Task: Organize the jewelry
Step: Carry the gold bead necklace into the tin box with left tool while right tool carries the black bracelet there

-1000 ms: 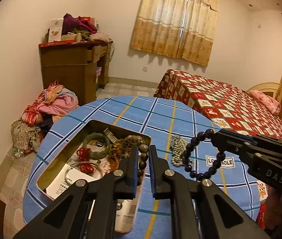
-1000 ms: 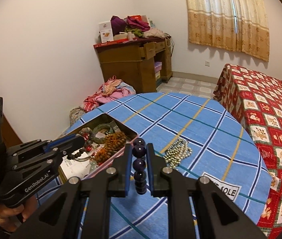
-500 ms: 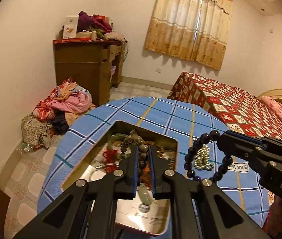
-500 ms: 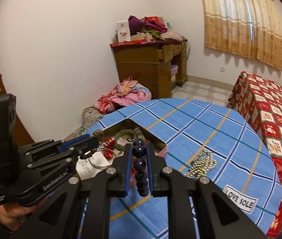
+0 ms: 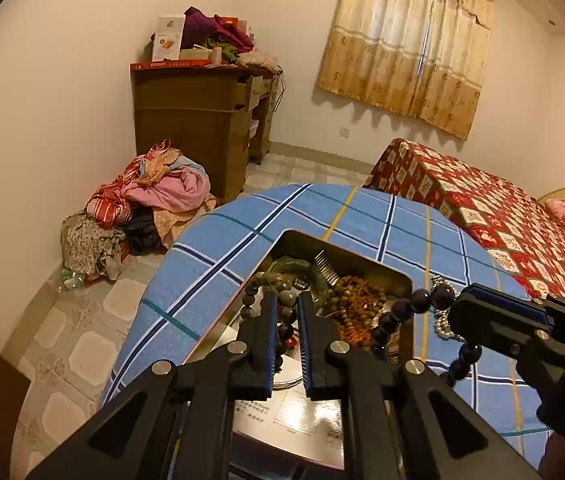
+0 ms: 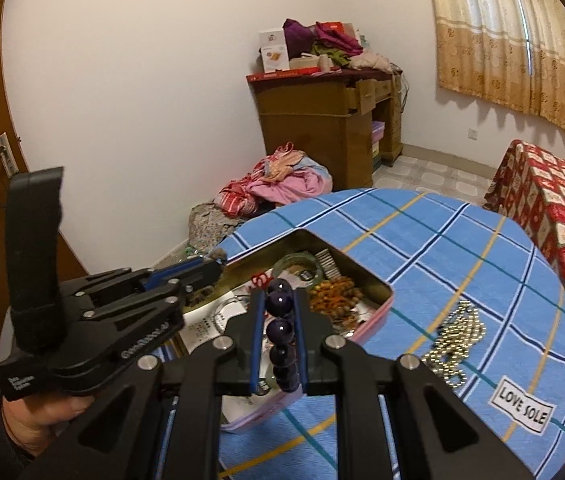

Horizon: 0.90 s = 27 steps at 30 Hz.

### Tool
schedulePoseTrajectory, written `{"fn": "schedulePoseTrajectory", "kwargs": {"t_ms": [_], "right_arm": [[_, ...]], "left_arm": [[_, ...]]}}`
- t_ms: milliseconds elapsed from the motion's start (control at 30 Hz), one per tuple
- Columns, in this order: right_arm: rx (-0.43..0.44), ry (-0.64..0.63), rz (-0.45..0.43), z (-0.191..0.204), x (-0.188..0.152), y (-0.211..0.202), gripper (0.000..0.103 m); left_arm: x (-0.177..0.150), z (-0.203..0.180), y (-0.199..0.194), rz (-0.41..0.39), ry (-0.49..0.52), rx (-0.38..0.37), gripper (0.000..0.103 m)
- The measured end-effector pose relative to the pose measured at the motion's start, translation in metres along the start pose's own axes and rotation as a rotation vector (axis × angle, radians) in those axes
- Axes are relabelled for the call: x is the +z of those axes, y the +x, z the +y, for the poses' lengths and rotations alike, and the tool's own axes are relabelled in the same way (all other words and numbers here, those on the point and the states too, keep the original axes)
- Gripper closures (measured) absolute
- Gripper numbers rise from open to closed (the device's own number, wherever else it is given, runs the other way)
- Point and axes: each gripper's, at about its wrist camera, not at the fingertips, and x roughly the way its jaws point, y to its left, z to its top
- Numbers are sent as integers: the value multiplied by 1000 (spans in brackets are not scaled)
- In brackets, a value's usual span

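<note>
An open metal tin (image 5: 396, 278) (image 6: 378, 286) lies on the blue checked tablecloth (image 5: 218, 256), with brown beads (image 5: 356, 300), a green bangle (image 6: 294, 262) and papers inside. My left gripper (image 5: 284, 300) is shut on a grey-green bead bracelet (image 5: 270, 282), held above the tin's left part. My right gripper (image 6: 279, 296) is shut on a dark purple bead bracelet (image 6: 280, 326), held over the tin; it shows in the left wrist view (image 5: 410, 308) hanging from the right gripper (image 5: 462, 308). A silver bead chain (image 6: 454, 334) lies on the cloth right of the tin.
A "LOVE SOLE" label (image 6: 522, 404) is on the cloth near the front right. A red patterned bed (image 5: 494, 208) stands right of the table. A wooden desk (image 5: 202, 120) and a clothes pile (image 5: 150, 200) are by the far wall.
Both grippers have moved left with their bracelets, from beside the tin to above it. Both stay shut.
</note>
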Motion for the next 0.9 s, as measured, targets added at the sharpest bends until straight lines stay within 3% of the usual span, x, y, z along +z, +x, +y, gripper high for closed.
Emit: {"fn": "schedulePoseTrajectory", "kwargs": {"t_ms": [333, 700, 800, 867, 900], "right_arm": [[32, 2, 60, 9, -15, 20, 87], [40, 13, 116, 7, -32, 28, 85], [36, 25, 120, 3, -34, 28, 85], [24, 30, 122, 1, -35, 27, 82], [21, 33, 121, 0, -35, 27, 77]], "left_arm": [[-2, 3, 4, 7, -4, -8, 94], [-11, 2, 14, 67, -1, -23, 93], [-12, 3, 15, 74, -7, -20, 81], [-13, 3, 13, 71, -7, -2, 53], [-14, 4, 11, 62, -9, 1, 47]]}}
